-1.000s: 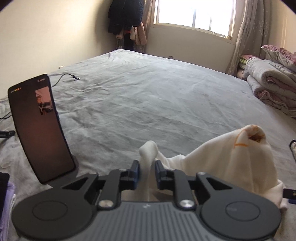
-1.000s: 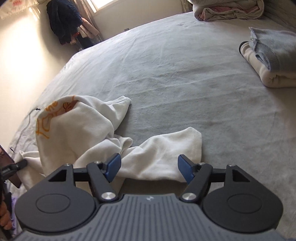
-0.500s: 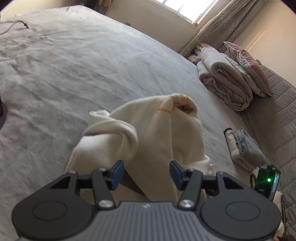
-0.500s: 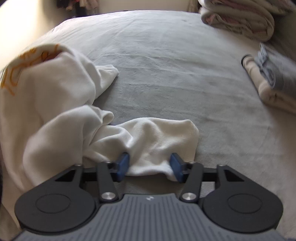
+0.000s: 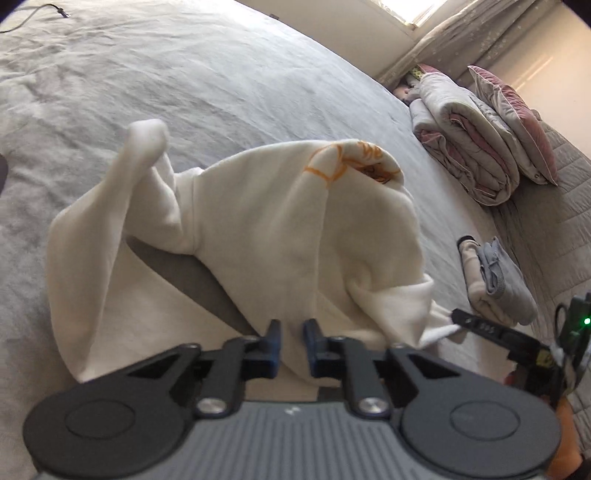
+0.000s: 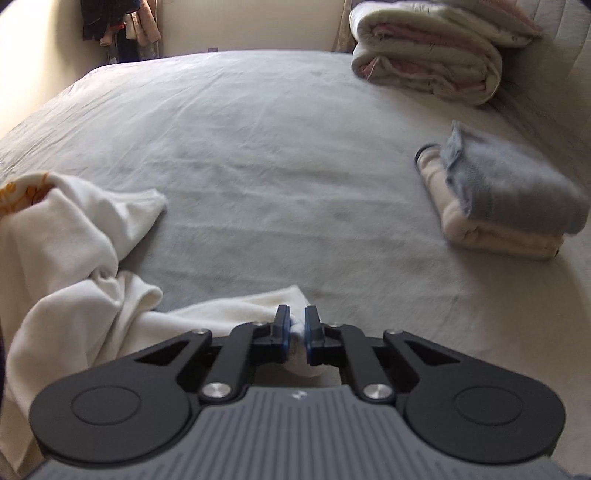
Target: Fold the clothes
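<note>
A crumpled white sweatshirt with an orange print lies bunched on the grey bed. My left gripper is shut on a fold at its near edge. The right gripper shows in the left wrist view at the right, holding a white corner. In the right wrist view my right gripper is shut on the end of the sweatshirt, which trails off to the left.
A folded stack of a grey and a cream garment lies on the bed at the right. A rolled quilt and a pink pillow sit at the far right. Dark clothes hang in the far corner.
Both grippers were open half a second ago and have closed on the sweatshirt. The right gripper moved forward over the cloth end. The left gripper came closer to the near fold.
</note>
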